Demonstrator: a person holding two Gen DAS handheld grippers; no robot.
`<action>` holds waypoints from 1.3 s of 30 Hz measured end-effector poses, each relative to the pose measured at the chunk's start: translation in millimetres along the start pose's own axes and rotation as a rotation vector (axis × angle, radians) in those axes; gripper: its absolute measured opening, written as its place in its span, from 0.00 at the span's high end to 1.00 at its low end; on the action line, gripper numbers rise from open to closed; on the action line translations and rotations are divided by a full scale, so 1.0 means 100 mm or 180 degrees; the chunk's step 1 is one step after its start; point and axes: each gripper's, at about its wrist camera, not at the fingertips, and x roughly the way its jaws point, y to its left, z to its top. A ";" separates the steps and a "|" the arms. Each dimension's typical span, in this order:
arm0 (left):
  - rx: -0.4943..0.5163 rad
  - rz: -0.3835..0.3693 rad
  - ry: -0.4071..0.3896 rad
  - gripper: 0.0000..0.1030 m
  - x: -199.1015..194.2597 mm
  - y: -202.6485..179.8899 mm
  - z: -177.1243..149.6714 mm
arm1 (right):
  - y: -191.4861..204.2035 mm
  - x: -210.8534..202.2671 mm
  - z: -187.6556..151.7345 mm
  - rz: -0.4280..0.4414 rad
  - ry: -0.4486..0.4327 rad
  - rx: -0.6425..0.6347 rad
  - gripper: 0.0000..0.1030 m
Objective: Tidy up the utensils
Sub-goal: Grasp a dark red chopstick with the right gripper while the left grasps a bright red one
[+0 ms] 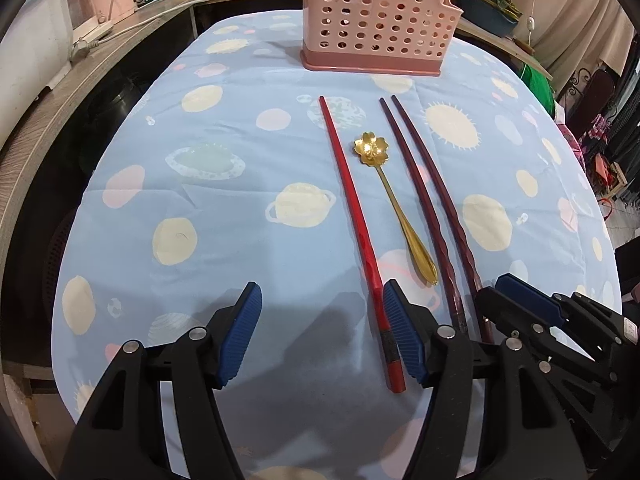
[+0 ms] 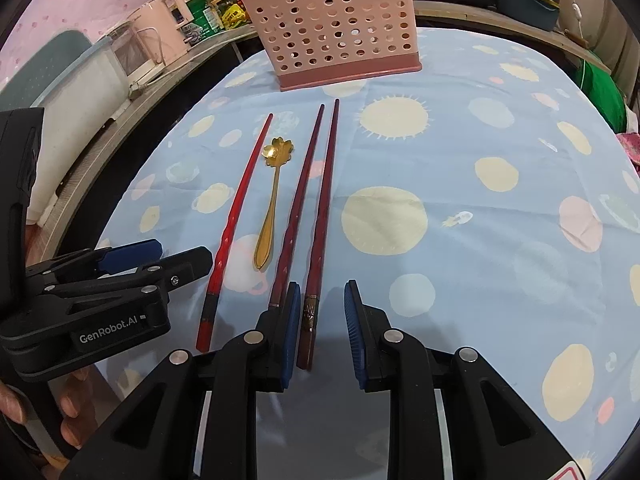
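On the planet-print blue tabletop (image 1: 240,152) I hold the left hand-held gripper (image 1: 320,336) wide open and empty beside the bright red chopstick (image 1: 352,208), the right hand-held gripper (image 2: 322,336) part-open, gripping nothing, astride the dark maroon chopstick (image 2: 320,216), lined up for the pink perforated plastic utensil basket (image 1: 376,20).

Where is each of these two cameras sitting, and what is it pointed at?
Left wrist: on the left gripper, looking down its open blue fingers at the red chopstick; the right gripper shows at right.
Right wrist: on the right gripper, jaws open around a dark chopstick; the left gripper and a hand show at left.
Both share the gold spoon, pink holder and blue tablecloth.
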 end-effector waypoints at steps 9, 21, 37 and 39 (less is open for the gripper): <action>0.0067 -0.0023 0.0059 0.40 0.05 -0.08 -0.05 | 0.03 0.01 -0.04 -0.0106 -0.0025 -0.0104 0.80; 0.0139 0.0036 0.0069 0.40 0.07 -0.12 -0.10 | -0.06 0.01 -0.05 -0.0129 -0.0049 -0.0025 0.95; 0.0266 0.0082 0.0053 0.49 0.04 -0.19 -0.17 | -0.10 -0.02 -0.06 -0.0118 -0.0044 0.0037 0.94; 0.0277 0.0074 0.0054 0.54 0.03 -0.20 -0.18 | -0.11 -0.02 -0.06 -0.0113 -0.0042 0.0051 0.94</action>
